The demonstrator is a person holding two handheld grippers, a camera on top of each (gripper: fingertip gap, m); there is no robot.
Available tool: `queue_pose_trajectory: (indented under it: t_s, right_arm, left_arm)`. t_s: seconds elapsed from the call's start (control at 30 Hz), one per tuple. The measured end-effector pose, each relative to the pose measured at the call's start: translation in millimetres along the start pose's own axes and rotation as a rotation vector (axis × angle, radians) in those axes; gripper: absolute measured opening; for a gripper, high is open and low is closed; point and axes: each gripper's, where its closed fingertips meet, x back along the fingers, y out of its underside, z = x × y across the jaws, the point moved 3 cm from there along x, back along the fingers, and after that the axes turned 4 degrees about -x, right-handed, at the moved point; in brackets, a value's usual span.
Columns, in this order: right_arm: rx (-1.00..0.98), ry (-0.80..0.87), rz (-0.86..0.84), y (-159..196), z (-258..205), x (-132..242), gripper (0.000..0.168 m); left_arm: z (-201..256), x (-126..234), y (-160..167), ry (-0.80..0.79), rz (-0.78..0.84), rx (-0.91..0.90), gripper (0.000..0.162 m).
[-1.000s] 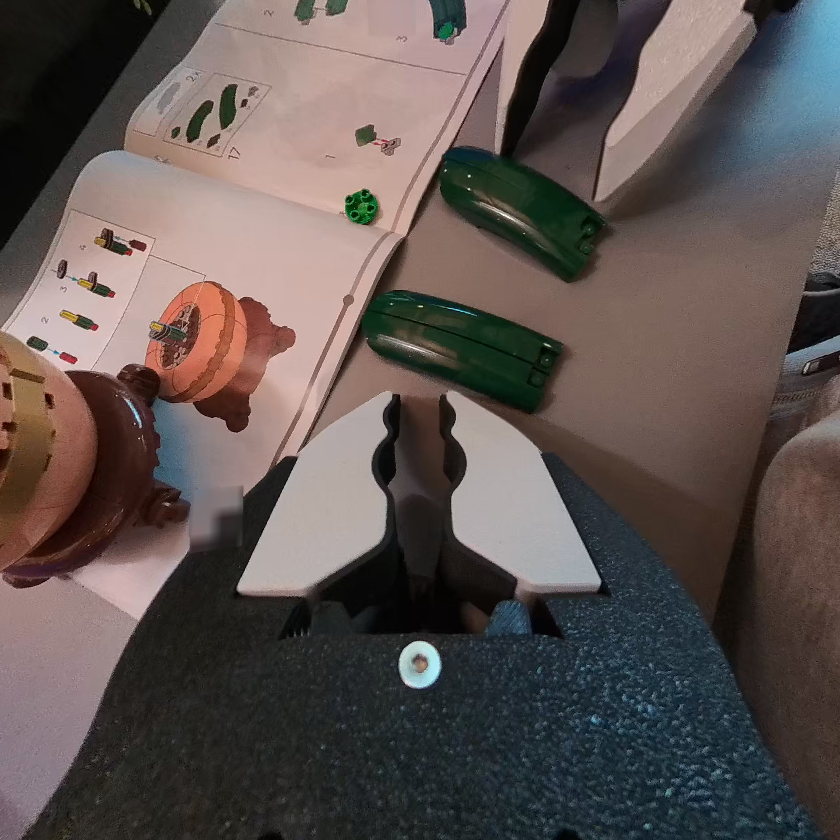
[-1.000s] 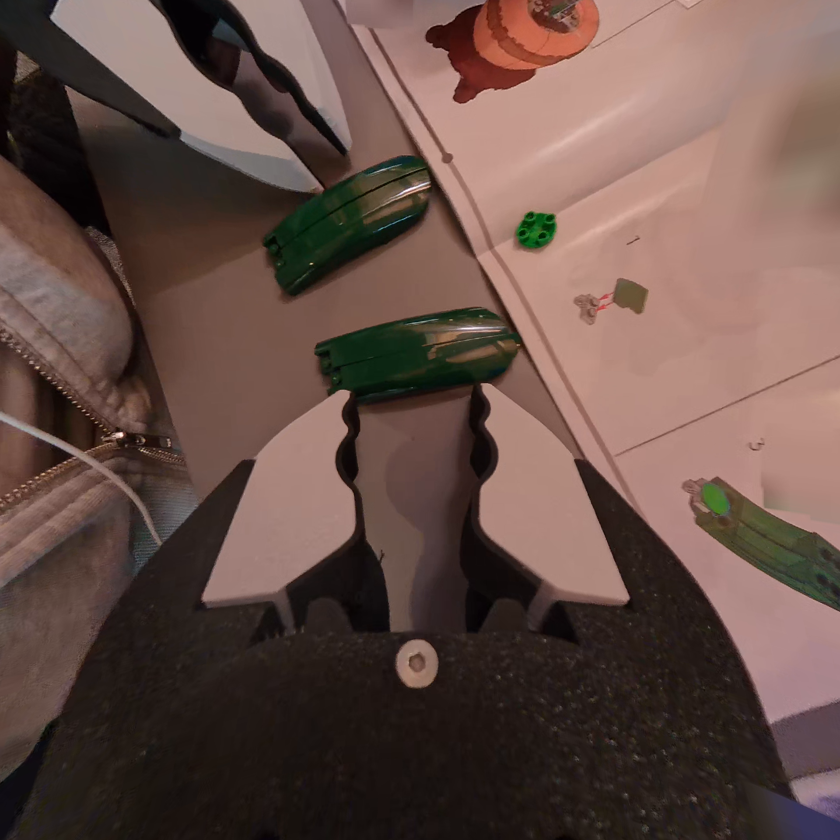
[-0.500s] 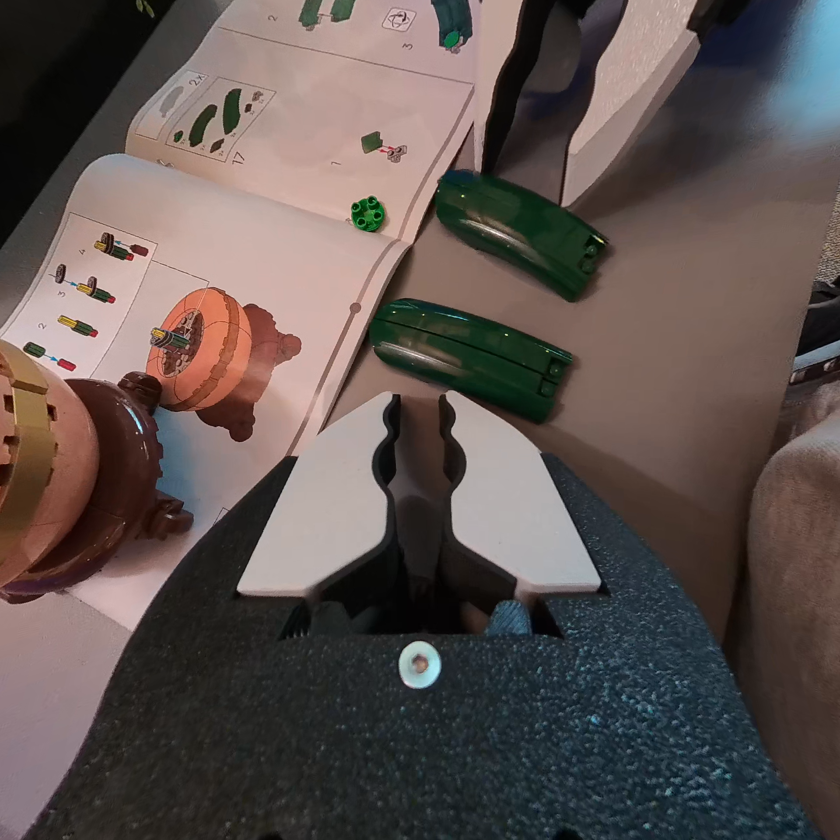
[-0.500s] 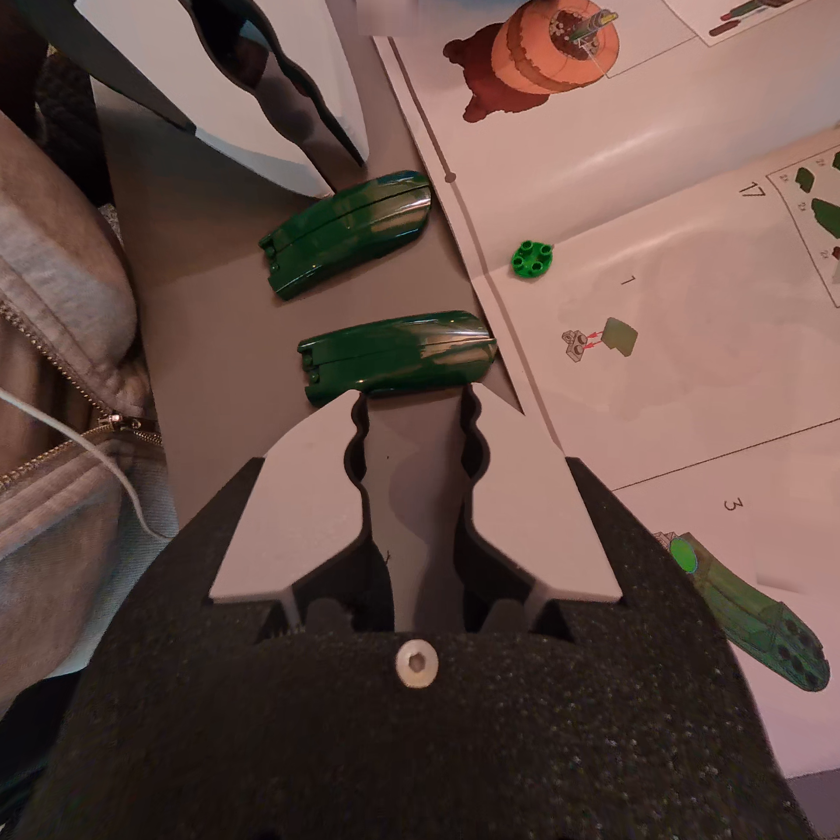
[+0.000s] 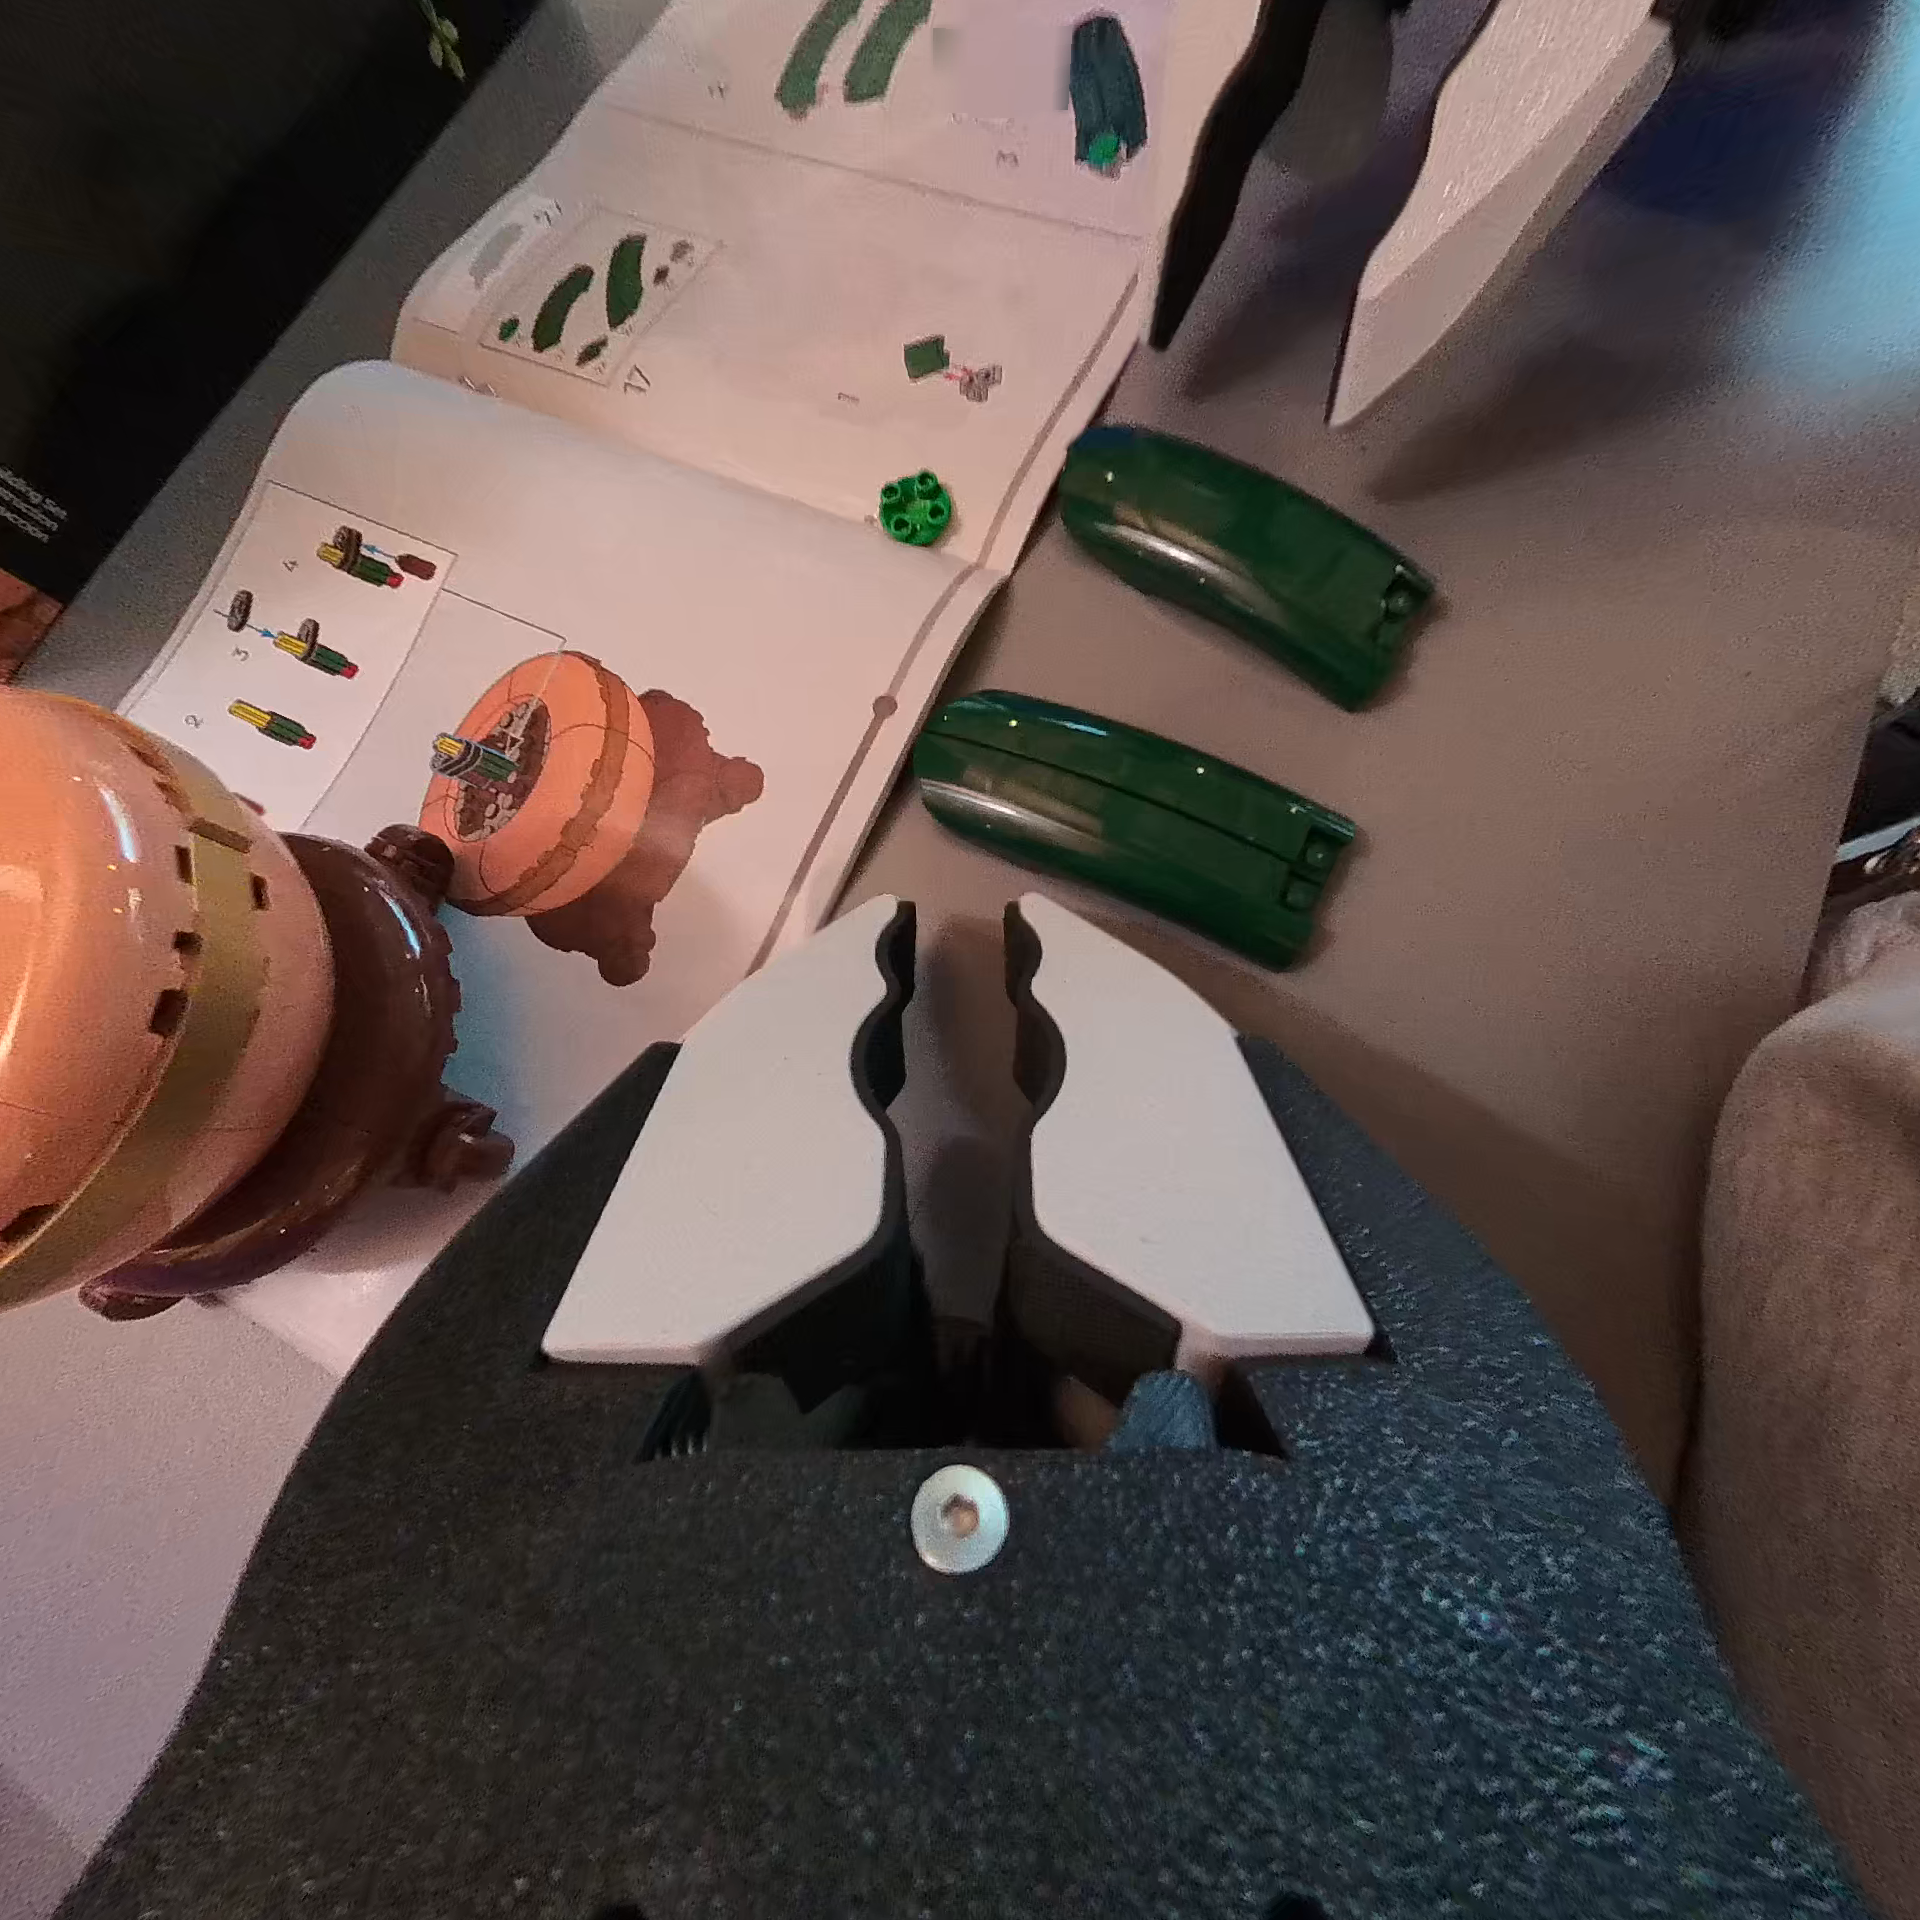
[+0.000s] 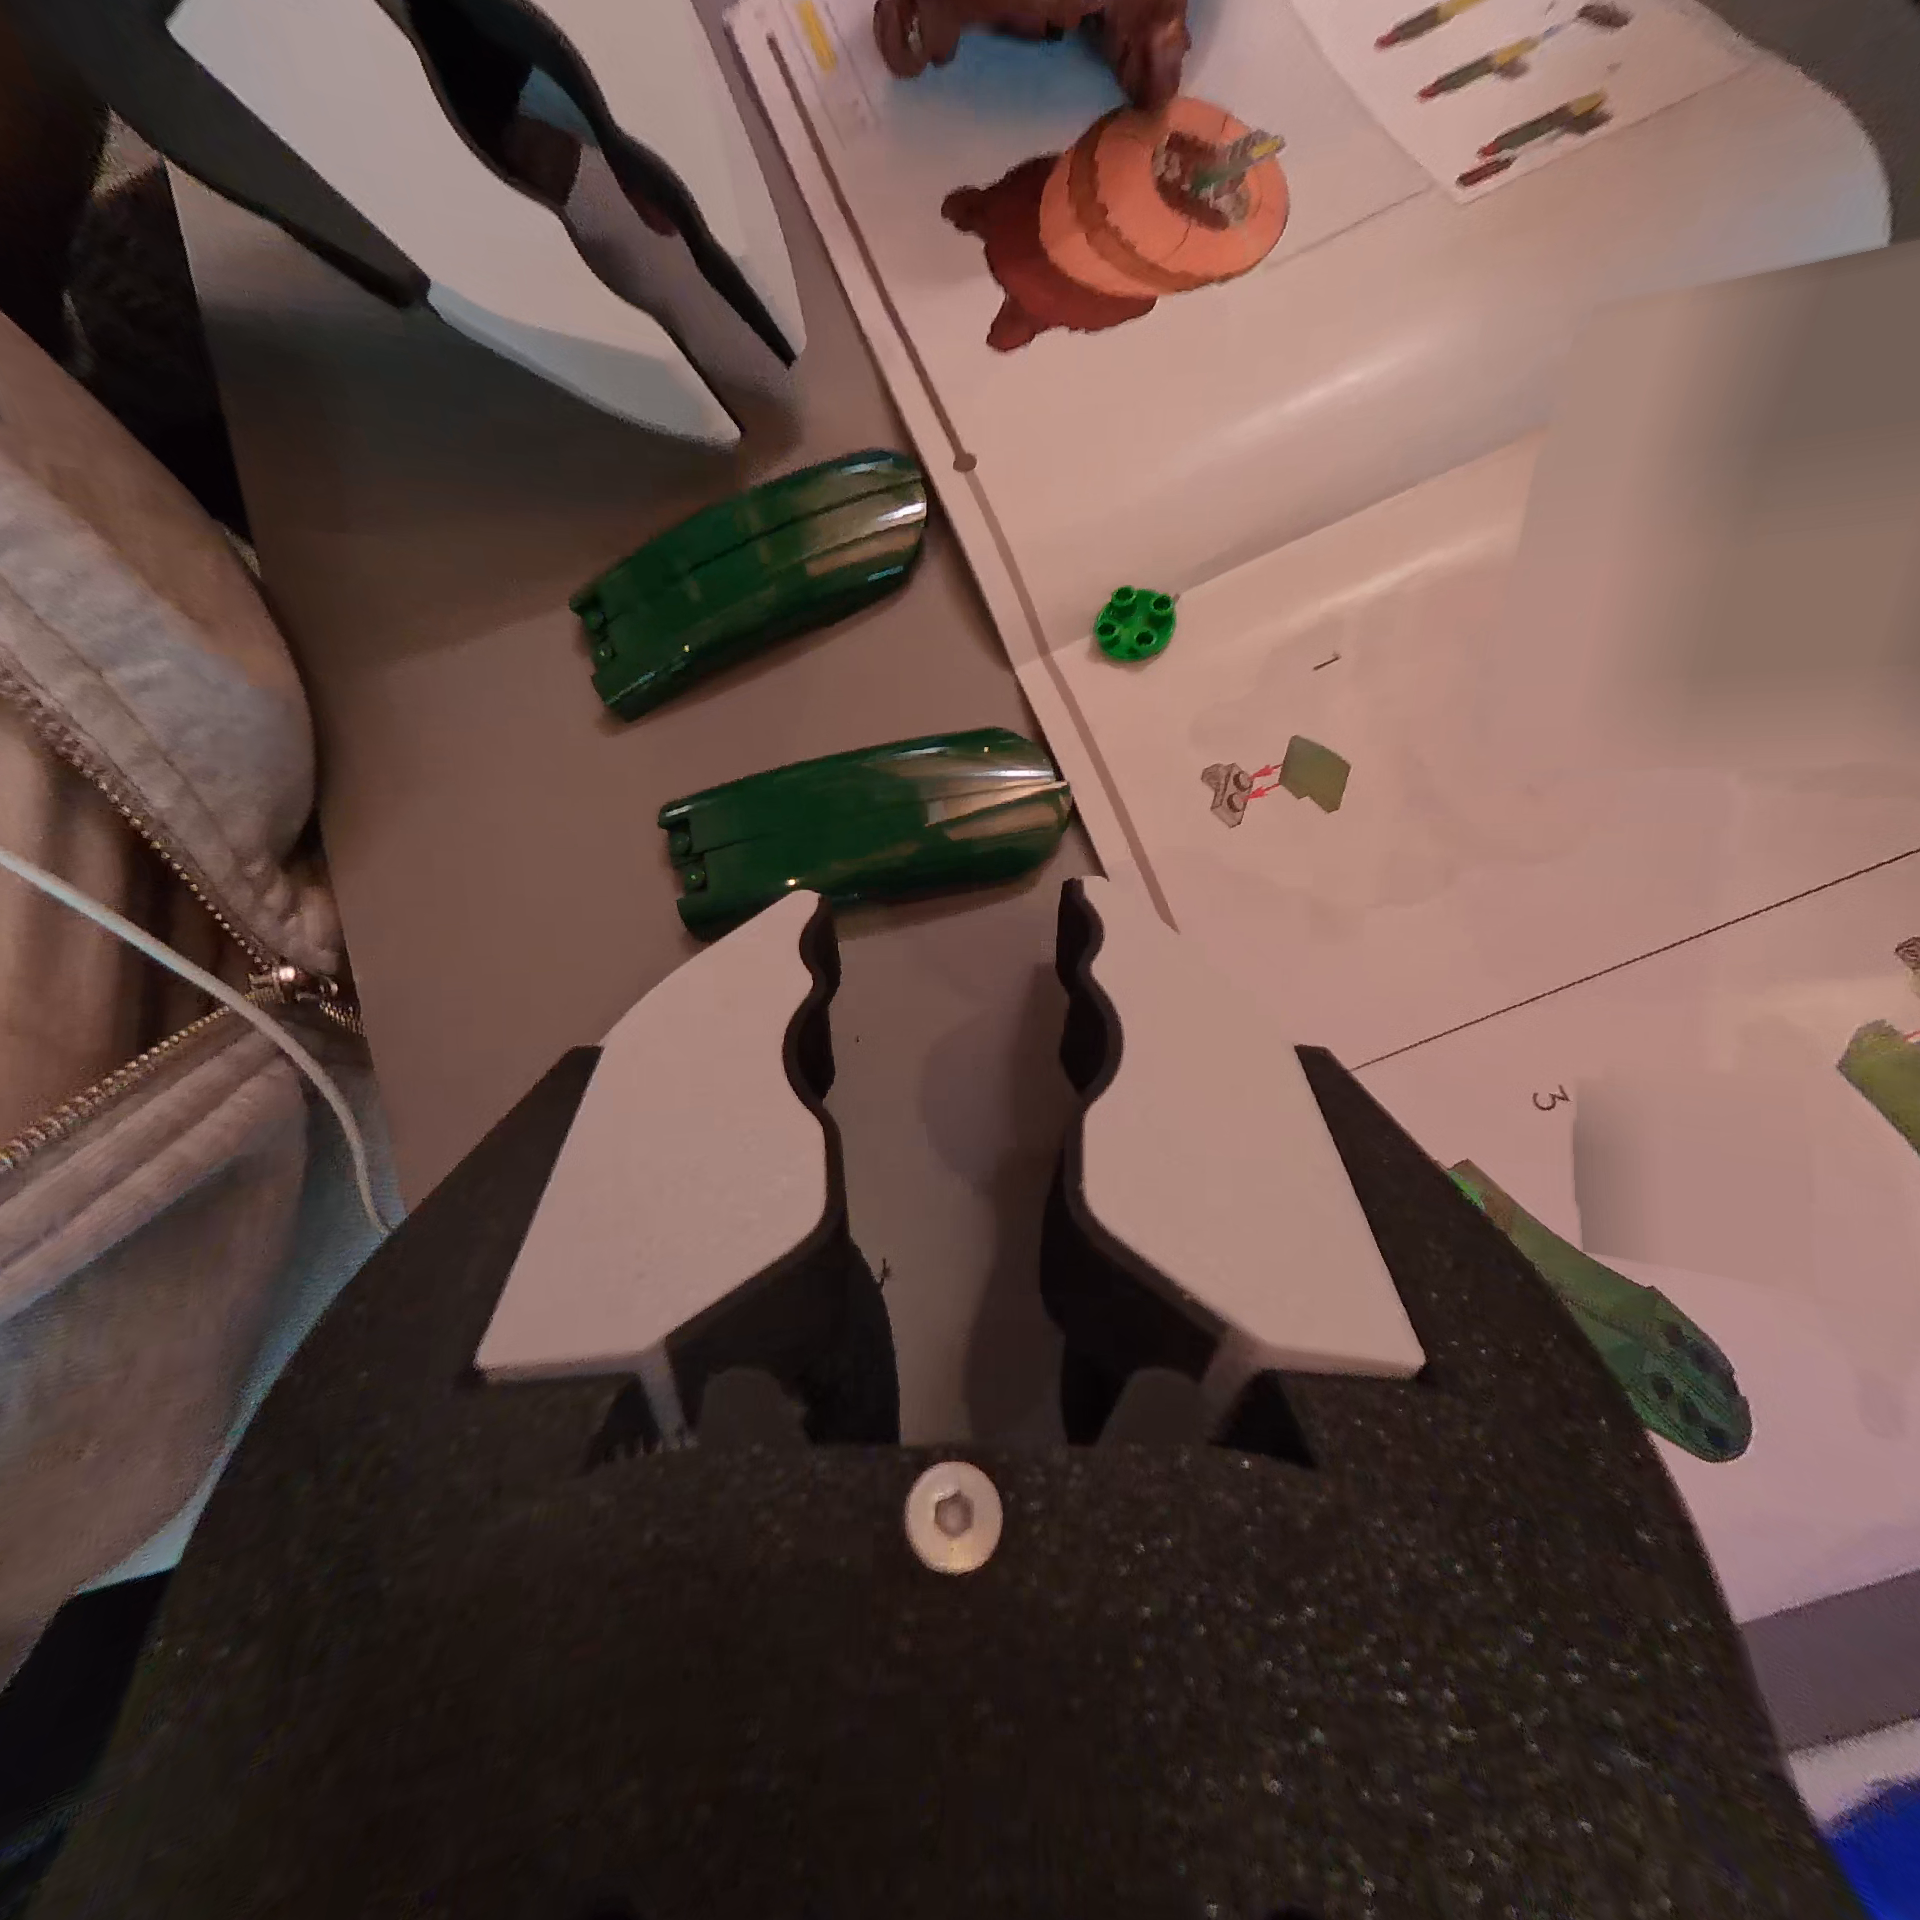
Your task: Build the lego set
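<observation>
Two dark green leaf pieces are seen lying on the grey counter, glossy, long and curved, each with small studs at one end. The nearer leaf piece rests just ahead of the left gripper; the farther leaf piece lies beside it, apart from it. A small bright green round stud plate sits on the open instruction booklet, whose matt paper pages curve up at the fold. A partly built model, with a smooth peach dome, an olive band and a glossy brown base, stands on the booklet's near page.

The model's dome is shown only in the left wrist view; in the right wrist view only its brown base is caught at the top edge. A grey zipped garment with a thin white cord is shown in the right wrist view alone.

The left gripper is held low over the counter, its jaws drawn close with a narrow gap, nothing between them. The right gripper is held above the counter with its tips just short of a leaf piece, jaws spread wide and empty. Both bodies are of rough black grained plastic, with pale, wavy-edged fingers.
</observation>
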Motion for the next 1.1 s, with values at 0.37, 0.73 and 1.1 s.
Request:
queue_pose_trajectory:
  t_s: [0.37,0.73,1.1]
  right_arm:
    - [-0.028,-0.011,0.048,-4.1,-2.3,-8.0,0.052]
    - [-0.021,-0.003,0.061,-6.1,-2.8,-10.0,0.053]
    - [0.013,-0.010,0.063,-4.7,-6.4,-7.4,0.066]
  left_arm:
    - [-1.7,5.7,-14.4,0.030,0.136,0.079,0.018]
    - [6.2,3.4,-19.1,0.087,0.173,0.067,0.045]
    - [15.1,4.6,-17.1,0.149,0.155,0.024,0.059]
